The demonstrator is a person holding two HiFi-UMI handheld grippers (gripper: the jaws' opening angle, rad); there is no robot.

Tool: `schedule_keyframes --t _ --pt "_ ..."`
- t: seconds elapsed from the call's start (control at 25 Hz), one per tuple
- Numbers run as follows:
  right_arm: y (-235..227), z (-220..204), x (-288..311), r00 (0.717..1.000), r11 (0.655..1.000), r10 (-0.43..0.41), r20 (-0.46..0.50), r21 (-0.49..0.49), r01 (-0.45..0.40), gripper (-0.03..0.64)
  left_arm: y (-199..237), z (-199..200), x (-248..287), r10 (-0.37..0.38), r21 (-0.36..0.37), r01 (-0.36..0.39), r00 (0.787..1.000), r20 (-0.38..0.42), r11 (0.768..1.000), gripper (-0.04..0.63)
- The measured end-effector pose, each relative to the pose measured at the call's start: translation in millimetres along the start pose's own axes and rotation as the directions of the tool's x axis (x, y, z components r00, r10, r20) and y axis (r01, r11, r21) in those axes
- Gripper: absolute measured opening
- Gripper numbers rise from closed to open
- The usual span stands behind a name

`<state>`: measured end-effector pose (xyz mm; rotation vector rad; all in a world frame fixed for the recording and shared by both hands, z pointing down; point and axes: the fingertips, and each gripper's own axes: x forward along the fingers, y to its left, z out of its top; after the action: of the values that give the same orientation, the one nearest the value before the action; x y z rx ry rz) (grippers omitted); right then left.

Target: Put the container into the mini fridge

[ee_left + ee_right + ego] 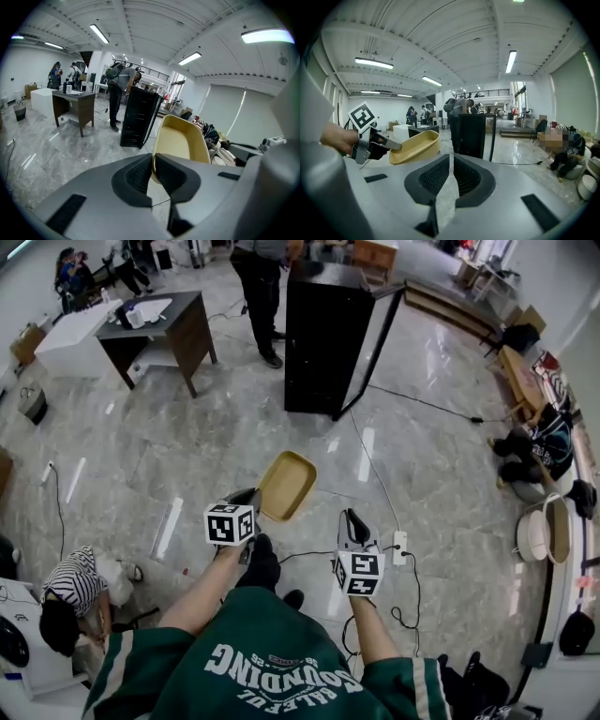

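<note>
A shallow yellow container (286,486) hangs above the floor, its near rim pinched by my left gripper (253,495), which is shut on it. The left gripper view shows the container (182,140) standing up past the closed jaws (153,165). My right gripper (352,519) is shut with nothing in it, level with the left one; its view shows the container (415,146) at the left and the jaws (451,168) together. The black mini fridge (323,334) stands ahead with its glass door (370,348) swung open to the right; it also shows as the fridge (138,117) and the fridge (471,135).
A person (258,292) stands bent over beside the fridge's left side. A dark desk (164,334) and white box (70,338) lie far left. Cables (394,484) and a power strip (400,547) cross the marble floor. Bags and baskets (544,521) line the right wall. Another person (70,596) crouches at lower left.
</note>
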<state>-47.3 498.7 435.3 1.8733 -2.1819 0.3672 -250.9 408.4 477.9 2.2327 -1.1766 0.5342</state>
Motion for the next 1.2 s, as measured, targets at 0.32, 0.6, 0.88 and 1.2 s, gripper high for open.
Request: schedule_keyframes --t 0.32,0.6,0.88,1.2 --pt "-6.6 17.2 55.2 1.000 1.000 0.013 -0.014 -0.003 -0.013 0.037 23.7 29.1 41.9 -0.010 -0.023 0.009 1.000 -0.011 1.000 0.031" --pt "-14.5 37.6 131.9 0.999 1.000 0.024 -0.042 -0.001 -0.024 0.037 54.0 77.1 95.5 -0.019 -0.027 0.019 1.000 -0.012 0.999 0.031" --pt "-16.1 73.9 195.4 1.000 1.000 -0.007 -0.015 -0.002 0.007 0.037 90.9 123.2 135.6 -0.033 -0.022 0.033 0.999 -0.016 0.999 0.031" --pt "-10.3 86.3 251.2 0.999 1.000 -0.024 -0.037 0.005 0.024 0.037 129.9 157.6 165.3 -0.048 -0.006 0.048 0.999 -0.016 0.999 0.031"
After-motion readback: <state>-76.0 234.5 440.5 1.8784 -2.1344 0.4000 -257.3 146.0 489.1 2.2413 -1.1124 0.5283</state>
